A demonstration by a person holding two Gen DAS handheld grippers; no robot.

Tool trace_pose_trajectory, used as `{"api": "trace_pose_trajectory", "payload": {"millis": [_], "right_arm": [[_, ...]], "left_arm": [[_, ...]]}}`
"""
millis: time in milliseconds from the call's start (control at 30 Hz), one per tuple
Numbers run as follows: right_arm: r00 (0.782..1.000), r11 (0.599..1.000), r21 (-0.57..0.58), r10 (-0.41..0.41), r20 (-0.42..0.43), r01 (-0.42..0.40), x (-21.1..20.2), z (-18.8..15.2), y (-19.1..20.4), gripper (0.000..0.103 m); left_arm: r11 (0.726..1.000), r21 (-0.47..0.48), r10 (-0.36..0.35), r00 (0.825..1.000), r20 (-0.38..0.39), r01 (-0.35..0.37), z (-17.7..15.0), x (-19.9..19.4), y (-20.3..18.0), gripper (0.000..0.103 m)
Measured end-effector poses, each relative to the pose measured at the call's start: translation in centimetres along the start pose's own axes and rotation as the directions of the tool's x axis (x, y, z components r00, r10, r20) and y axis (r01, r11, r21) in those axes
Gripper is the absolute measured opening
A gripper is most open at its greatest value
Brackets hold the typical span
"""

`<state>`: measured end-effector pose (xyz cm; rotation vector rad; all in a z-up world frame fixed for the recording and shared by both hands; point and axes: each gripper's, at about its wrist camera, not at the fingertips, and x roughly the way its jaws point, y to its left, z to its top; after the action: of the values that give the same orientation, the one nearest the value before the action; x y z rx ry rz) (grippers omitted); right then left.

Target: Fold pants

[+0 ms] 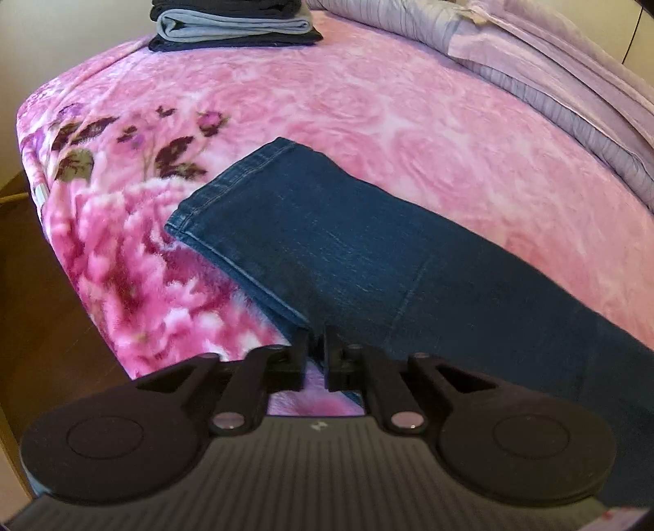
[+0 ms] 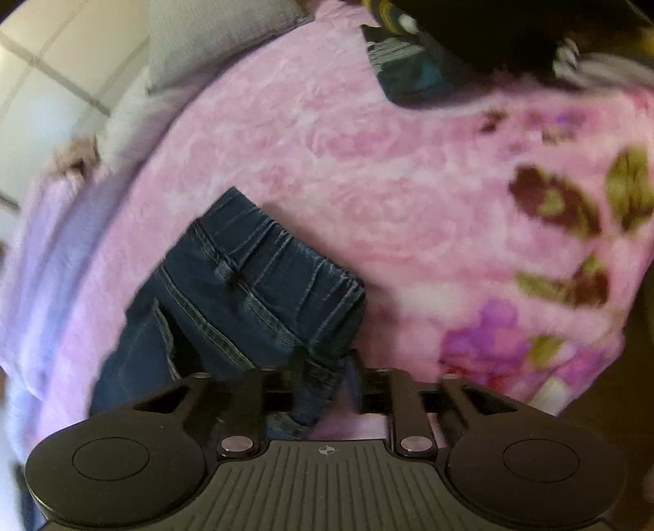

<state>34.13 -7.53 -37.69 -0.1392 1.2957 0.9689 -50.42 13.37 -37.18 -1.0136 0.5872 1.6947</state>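
- Nearest the left wrist camera, the left gripper [image 1: 315, 351] has its jaws nearly together, a narrow gap between them, with the near edge of the jeans [image 1: 347, 261] running through that gap; whether the pads press the denim or have just let go cannot be told.
- Nearest the right wrist camera, the right gripper [image 2: 347, 367] stands with its jaws apart, and the waistband corner [image 2: 323, 367] hangs loose between them, apparently touching neither pad.
- Beyond the left gripper, the jeans lie flat on the pink floral blanket [image 1: 368, 102], the two legs laid one upon the other, hems [image 1: 229, 188] matched at the far end.
- Beyond the right gripper, the waist end [image 2: 245, 286] rests on the same blanket, back pocket and belt loop up.
- Judged from this, the lengthwise fold looks done; the crosswise folds, hem toward waist, are left.
- Farther off, a stack of folded clothes [image 1: 233, 24] sits at the bed's far edge, probably where the jeans go.
- Farthest, a lilac quilt [image 1: 552, 61] lies bunched along the side.
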Motion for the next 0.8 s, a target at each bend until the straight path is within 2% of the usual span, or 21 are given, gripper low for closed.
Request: {"api": "trace_pose_trajectory", "payload": {"millis": [33, 133, 200, 267, 333, 367, 433, 467, 500, 533, 600, 700, 733, 800], "right_arm": [[0.999, 0.998, -0.051, -0.041, -0.012, 0.040, -0.6, 0.3, 0.5, 0.044], [0.995, 0.984, -0.153, -0.083, 0.046, 0.090, -3.2, 1.3, 1.4, 0.046], [0.994, 0.978, -0.203, -0.030, 0.109, 0.052, -4.3, 2.3, 1.9, 0.048], [0.992, 0.974, -0.225, 0.040, 0.121, -0.012, -4.0, 3.8, 2.2, 0.051], [0.989, 0.964, -0.251, 0.117, 0.095, -0.090, -2.1, 5.4, 2.9, 0.052], [0.987, 0.960, -0.259, 0.137, 0.086, -0.110, -0.9, 6.1, 3.1, 0.052], [0.984, 0.959, -0.242, 0.166, 0.064, -0.146, 1.6, 7.5, 3.6, 0.052], [0.981, 0.959, -0.223, 0.187, 0.043, -0.173, 2.8, 8.3, 3.8, 0.053], [0.979, 0.962, -0.191, 0.203, 0.033, -0.193, 4.1, 8.9, 3.8, 0.053], [0.975, 0.963, -0.159, 0.221, 0.019, -0.215, 5.0, 9.5, 3.7, 0.053], [0.962, 0.958, -0.091, 0.271, -0.019, -0.271, 6.8, 10.4, 3.2, 0.053], [0.952, 0.952, -0.050, 0.300, -0.056, -0.303, 7.9, 11.0, 2.6, 0.053], [0.947, 0.946, -0.052, 0.316, -0.063, -0.320, 8.1, 11.0, 2.3, 0.053], [0.935, 0.935, -0.047, 0.348, -0.061, -0.351, 8.0, 11.0, 1.7, 0.053]], "left_arm": [[1.000, 0.000, -0.003, 1.000, -0.017, 0.003, 0.2, -0.5, 0.0, 0.012], [1.000, 0.026, -0.010, 1.000, -0.016, 0.010, 0.7, -3.1, -0.5, 0.012], [0.997, 0.050, -0.051, 0.999, -0.006, 0.052, 1.2, -4.9, -1.6, 0.012], [0.984, 0.129, -0.119, 0.993, -0.011, 0.119, 1.9, -5.6, -4.5, 0.012], [0.955, 0.203, -0.212, 0.976, -0.045, 0.217, 2.6, -5.0, -8.3, 0.013], [0.931, 0.238, -0.269, 0.960, -0.071, 0.279, 2.8, -4.4, -10.7, 0.013], [0.866, 0.296, -0.377, 0.915, -0.146, 0.404, 3.1, -2.8, -16.3, 0.016], [0.827, 0.313, -0.429, 0.884, -0.186, 0.468, 3.1, -2.0, -19.1, 0.019], [0.776, 0.320, -0.489, 0.839, -0.240, 0.544, 3.1, -1.1, -22.4, 0.025], [0.744, 0.322, -0.518, 0.810, -0.276, 0.585, 2.9, -0.5, -24.7, 0.030], [0.670, 0.320, -0.564, 0.740, -0.366, 0.670, 2.5, 1.0, -29.8, 0.031], [0.600, 0.299, -0.592, 0.664, -0.457, 0.742, 1.6, 2.7, -35.3, 0.033], [0.581, 0.294, -0.596, 0.643, -0.480, 0.759, 1.3, 3.2, -36.8, 0.036], [0.545, 0.299, -0.595, 0.613, -0.521, 0.783, 1.0, 3.8, -39.0, 0.039]]}}
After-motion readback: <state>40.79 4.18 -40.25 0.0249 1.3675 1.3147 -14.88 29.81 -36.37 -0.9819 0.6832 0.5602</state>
